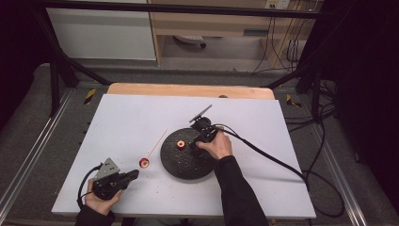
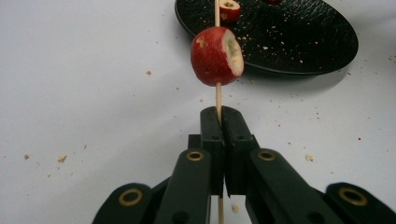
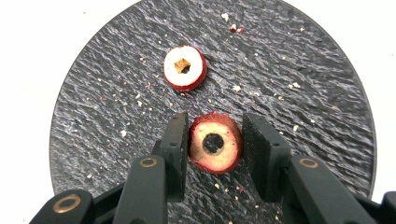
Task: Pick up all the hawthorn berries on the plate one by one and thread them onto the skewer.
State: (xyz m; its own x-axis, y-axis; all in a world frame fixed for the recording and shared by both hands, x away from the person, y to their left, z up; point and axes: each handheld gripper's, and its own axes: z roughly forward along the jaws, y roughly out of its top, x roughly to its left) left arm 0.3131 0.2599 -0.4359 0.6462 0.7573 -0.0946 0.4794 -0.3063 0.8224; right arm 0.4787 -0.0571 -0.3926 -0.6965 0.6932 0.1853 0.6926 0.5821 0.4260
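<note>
A: One white worktop (image 1: 263, 183) carries a round black plate (image 1: 186, 162). Why is the plate central?

B: It is the supply dish, I judge. The right tool (image 3: 212, 140) reaches over the plate, its jaws clasping a cored red fruit (image 3: 215, 143) on the plate; a second cored fruit (image 3: 185, 67) lies just beyond it.

A: And off the plate?

B: Left of the plate, the left tool (image 2: 219, 122) is clenched on a thin wooden skewer (image 2: 217, 95), aiming it at the plate so fruit can slide on. One fruit piece (image 2: 215, 56) is already threaded.
</note>
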